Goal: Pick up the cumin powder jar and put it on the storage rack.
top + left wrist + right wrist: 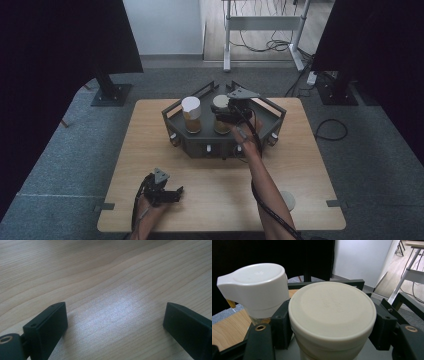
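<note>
Right claw (332, 322) clenches the cream-lidded jar (332, 312) in the tray (176, 122) near the table's (150, 150) far edge; left claw (115, 322) gapes empty near the table's front-left corner.

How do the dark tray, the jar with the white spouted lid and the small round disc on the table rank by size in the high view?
1. The dark tray is clearly largest.
2. The jar with the white spouted lid, standing in the tray.
3. The round disc looks smallest, though it lies flat and nearer the camera, so its rank against the jar is less sure.
</note>
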The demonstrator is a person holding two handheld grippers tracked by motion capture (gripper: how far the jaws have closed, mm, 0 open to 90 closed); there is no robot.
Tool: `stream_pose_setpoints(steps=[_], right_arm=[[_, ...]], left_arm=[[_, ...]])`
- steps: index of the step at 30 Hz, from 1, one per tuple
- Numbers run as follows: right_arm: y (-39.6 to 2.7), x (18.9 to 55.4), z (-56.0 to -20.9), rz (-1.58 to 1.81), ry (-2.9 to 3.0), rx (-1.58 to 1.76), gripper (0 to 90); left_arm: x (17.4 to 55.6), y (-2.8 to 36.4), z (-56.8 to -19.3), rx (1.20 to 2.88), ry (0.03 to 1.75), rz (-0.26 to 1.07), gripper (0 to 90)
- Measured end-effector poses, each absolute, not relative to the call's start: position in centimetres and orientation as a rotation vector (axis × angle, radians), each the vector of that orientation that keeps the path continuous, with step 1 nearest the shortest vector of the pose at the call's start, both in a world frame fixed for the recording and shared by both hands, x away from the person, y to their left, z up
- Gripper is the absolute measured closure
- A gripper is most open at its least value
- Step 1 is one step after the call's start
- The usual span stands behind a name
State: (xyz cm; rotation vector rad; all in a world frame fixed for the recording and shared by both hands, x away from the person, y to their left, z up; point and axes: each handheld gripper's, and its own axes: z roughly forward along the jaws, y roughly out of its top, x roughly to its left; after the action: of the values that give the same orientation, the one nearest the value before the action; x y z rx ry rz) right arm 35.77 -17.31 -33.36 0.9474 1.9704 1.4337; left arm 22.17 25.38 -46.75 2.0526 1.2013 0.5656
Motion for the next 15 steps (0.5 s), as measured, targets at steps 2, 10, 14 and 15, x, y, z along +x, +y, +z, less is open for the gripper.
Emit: stream_pose_setpoints(steps=[2, 10, 14, 15], right_arm=[[-17.41, 35.76, -33.45, 1.438, 1.967, 0.951, 32.1], [-17.49, 36.25, -33.51, 1.442, 1.999, 0.906, 10.6], [-17.18, 36.31, -33.50, 1.421, 2.002, 0.914, 4.0], [-17.15, 36.29, -33.53, 1.418, 1.999, 0.918, 3.4]], left_arm=[[22.19, 25.38, -46.75, 2.053, 1.200, 0.565, 5.0], [22.21, 25.39, -46.72, 2.056, 1.199, 0.564, 5.0], [22.21, 25.39, -46.72, 2.056, 1.199, 0.565, 4.9], [22.21, 25.39, -46.72, 2.056, 1.199, 0.565, 4.9]])
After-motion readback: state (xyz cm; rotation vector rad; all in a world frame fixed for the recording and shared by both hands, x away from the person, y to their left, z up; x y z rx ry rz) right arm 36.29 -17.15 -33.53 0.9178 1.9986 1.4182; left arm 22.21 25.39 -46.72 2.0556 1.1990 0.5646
